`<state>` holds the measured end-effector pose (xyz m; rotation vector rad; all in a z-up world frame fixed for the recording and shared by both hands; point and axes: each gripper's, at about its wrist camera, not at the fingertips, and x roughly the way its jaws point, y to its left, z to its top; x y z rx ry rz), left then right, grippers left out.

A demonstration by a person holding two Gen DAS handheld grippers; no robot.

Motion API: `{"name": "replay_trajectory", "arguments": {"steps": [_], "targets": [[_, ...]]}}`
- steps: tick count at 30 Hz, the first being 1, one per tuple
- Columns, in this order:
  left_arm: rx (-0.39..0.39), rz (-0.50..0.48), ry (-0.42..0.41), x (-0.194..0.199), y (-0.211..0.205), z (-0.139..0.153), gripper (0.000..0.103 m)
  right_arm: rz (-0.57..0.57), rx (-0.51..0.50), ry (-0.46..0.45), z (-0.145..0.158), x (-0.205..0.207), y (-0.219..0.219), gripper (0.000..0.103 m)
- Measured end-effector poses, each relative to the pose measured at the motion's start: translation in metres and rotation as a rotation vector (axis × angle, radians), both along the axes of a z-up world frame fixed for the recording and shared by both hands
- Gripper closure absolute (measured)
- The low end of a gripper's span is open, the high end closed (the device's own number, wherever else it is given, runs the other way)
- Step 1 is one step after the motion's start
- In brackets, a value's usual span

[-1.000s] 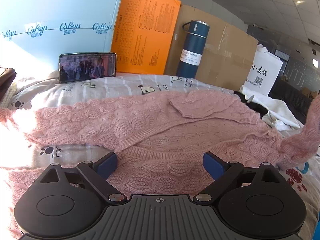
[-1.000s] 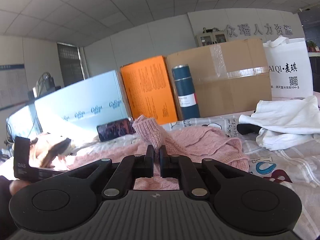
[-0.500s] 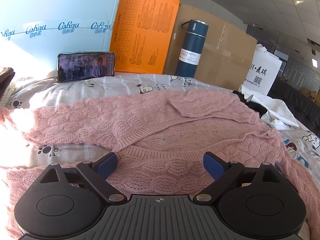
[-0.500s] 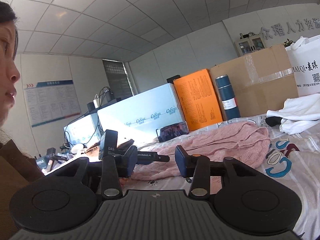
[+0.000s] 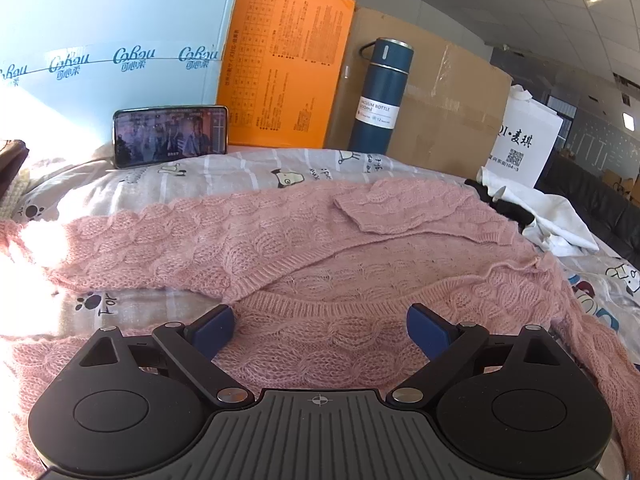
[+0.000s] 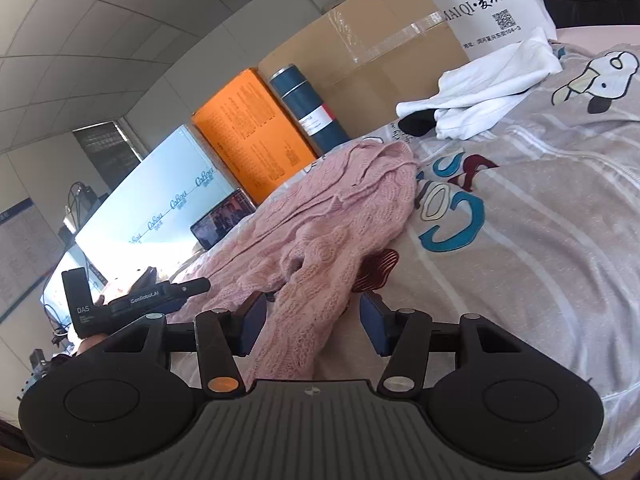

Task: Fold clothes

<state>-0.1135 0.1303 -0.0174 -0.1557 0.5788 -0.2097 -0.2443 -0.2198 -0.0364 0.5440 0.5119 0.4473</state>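
My left tool (image 5: pixel 320 330) hovers with fingers spread wide over the pink sweater (image 5: pixel 304 248), gripping nothing. The sweater lies flat on the cartoon-print surface (image 6: pixel 540 200), one sleeve folded across its body. My right tool (image 6: pixel 310 330), also parted, straddles a second sleeve (image 6: pixel 304 312) without clamping it.
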Motion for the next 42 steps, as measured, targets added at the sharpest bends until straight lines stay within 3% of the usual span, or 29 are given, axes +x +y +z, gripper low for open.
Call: {"name": "replay_trajectory", "arguments": {"steps": [2, 3, 5, 10, 13, 17, 20, 22, 24, 26, 34, 42], "targets": [[0.002, -0.007, -0.004, -0.001, -0.001, 0.0, 0.007, 0.041, -0.015, 0.009, -0.002, 0.006, 0.009, 0.06], [0.006, -0.008, -0.003, -0.001, -0.002, 0.0, 0.007, 0.054, -0.034, 0.017, -0.004, 0.009, 0.014, 0.075], [0.013, -0.01, -0.002, -0.001, -0.003, 0.0, 0.007, 0.056, -0.051, 0.024, -0.008, 0.009, 0.017, 0.094], [0.032, -0.015, 0.002, -0.001, -0.006, 0.0, 0.007, -0.04, -0.041, 0.019, -0.009, -0.002, -0.007, 0.095], [0.035, -0.026, -0.004, -0.001, -0.007, 0.0, 0.007, -0.035, -0.012, 0.026, -0.011, -0.008, -0.017, 0.094], [0.019, -0.055, -0.034, -0.005, -0.007, 0.002, 0.007, 0.039, 0.041, 0.039, -0.014, -0.009, -0.015, 0.067], [0.005, -0.082, -0.072, -0.01, -0.01, 0.005, 0.007, 0.069, 0.043, 0.045, -0.014, -0.011, -0.011, 0.065], [0.001, -0.097, -0.092, -0.013, -0.012, 0.007, 0.007, 0.074, 0.039, 0.042, -0.015, -0.013, -0.011, 0.065], [0.001, -0.103, -0.099, -0.014, -0.013, 0.007, 0.007, 0.074, 0.032, 0.036, -0.015, -0.015, -0.011, 0.085], [-0.001, -0.1, -0.096, -0.013, -0.013, 0.007, 0.007, 0.065, 0.036, 0.02, -0.015, -0.017, -0.011, 0.092], [-0.015, -0.094, -0.098, -0.014, -0.011, 0.008, 0.007, 0.136, 0.172, -0.08, 0.011, 0.018, -0.003, 0.094], [-0.034, -0.067, -0.094, -0.014, -0.007, 0.009, 0.007, 0.245, 0.036, 0.063, 0.037, 0.098, 0.057, 0.093]]}}
